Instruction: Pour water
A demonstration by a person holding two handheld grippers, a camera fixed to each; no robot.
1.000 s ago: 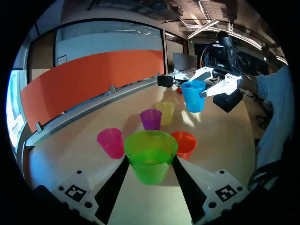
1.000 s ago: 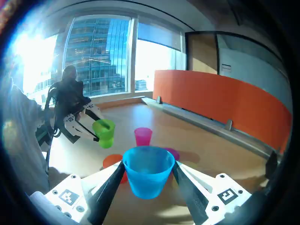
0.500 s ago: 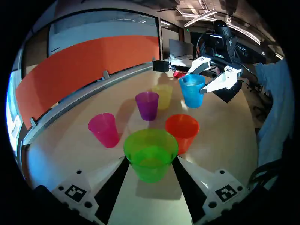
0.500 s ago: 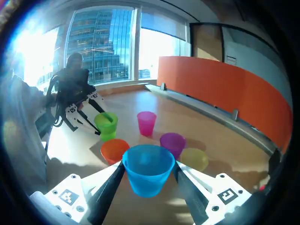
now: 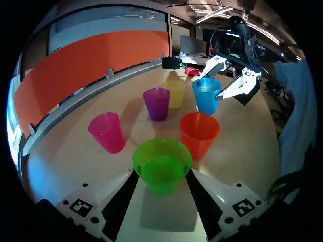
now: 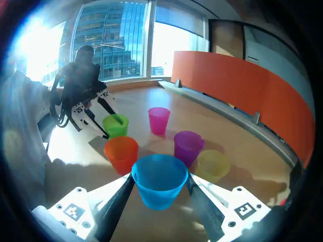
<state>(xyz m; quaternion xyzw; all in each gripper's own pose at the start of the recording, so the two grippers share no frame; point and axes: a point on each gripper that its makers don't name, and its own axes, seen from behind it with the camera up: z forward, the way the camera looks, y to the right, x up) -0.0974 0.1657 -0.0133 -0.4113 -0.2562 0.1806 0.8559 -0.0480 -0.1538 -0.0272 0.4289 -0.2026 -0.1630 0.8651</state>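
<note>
My left gripper is shut on a green cup that has water in it, held upright just above the wooden table. My right gripper is shut on a blue cup, also upright. In the left gripper view the blue cup sits between the right gripper's fingers at the far right. In the right gripper view the green cup and the left gripper stand at the left.
On the table between the held cups stand an orange cup, a purple cup, a pink cup and a yellow cup. An orange partition runs along the far edge. A sleeve is at the right.
Both grippers have come down toward the table with their cups; the cups standing on the table now look nearer and lower in both views.
</note>
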